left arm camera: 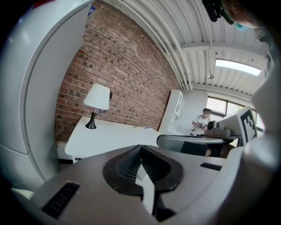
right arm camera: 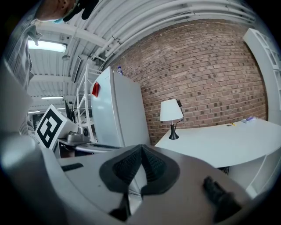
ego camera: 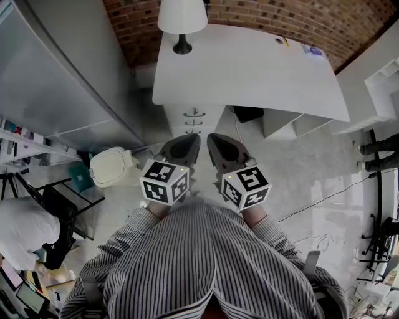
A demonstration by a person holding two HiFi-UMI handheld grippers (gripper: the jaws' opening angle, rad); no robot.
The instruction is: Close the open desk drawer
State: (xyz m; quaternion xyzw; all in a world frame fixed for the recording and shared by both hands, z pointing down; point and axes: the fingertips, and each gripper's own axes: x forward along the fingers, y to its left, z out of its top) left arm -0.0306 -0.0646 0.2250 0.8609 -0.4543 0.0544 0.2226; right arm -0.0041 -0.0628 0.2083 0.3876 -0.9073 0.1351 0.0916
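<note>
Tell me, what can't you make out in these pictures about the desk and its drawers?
Drawers: head view, small and partly under the desk top; whether one is open cannot be told.
Same drawers: both gripper views, mostly hidden behind the left gripper and right gripper.
Lamp: head view, shade cut off by the top edge.
Small things on the desk's far corner: head view, too small to name.

White flat worktop (ego camera: 249,68): smooth, matt. Red-brown brick wall (ego camera: 299,19): rough, mortar joints showing. Grey plastic left tongs (left arm camera: 140,147) and grey plastic right tongs (right arm camera: 141,147): matt shells, black ribbed pads (left arm camera: 125,165) (rubber-like). Pale grey floor (ego camera: 299,174): glossy. Striped cloth shirt (ego camera: 206,261): woven, dull.
</note>
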